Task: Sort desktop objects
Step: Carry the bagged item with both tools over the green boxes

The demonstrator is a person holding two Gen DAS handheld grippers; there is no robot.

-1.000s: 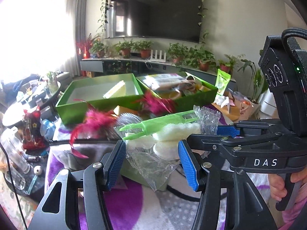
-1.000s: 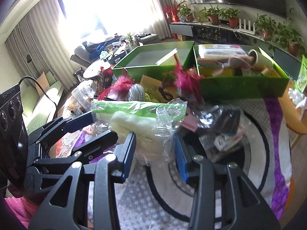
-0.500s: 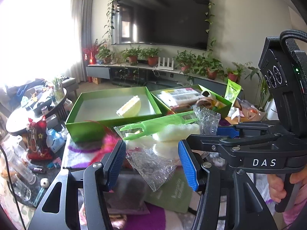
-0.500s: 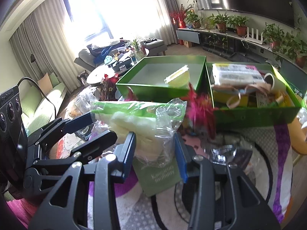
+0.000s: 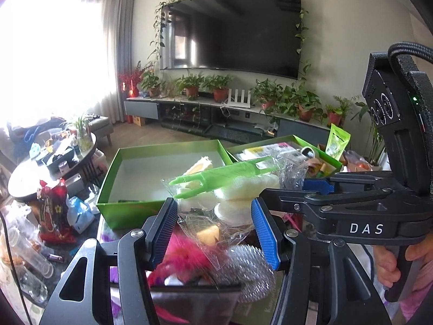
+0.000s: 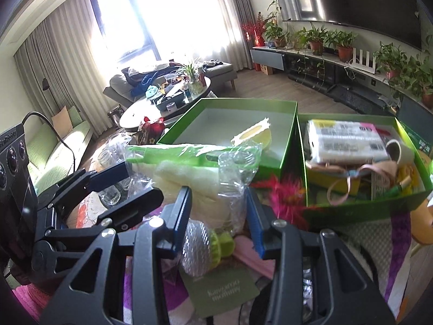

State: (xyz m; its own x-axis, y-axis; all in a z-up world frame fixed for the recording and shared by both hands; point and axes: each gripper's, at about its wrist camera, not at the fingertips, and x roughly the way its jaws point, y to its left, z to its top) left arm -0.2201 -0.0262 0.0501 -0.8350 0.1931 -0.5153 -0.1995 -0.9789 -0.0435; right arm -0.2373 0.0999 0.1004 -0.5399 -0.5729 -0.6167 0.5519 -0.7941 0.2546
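Note:
Both grippers hold one clear plastic bag with a green plastic handle and white sponge pads inside. My left gripper is shut on the bag's lower part. My right gripper is shut on the same bag, and its arm crosses the left wrist view at right. The bag hangs in the air in front of two green boxes. The left green box holds one yellow-white packet. The right green box is full of packets and ribbon.
Below the bag lie a pink feather toy, a silver scrubber, a green card and a purple patterned cloth. A round side table with clutter stands left. A TV cabinet with plants stands behind.
Both grippers have lifted the bag higher and carried it forward toward the green boxes; the boxes now sit lower and closer in both views. The grip on the bag is unchanged.

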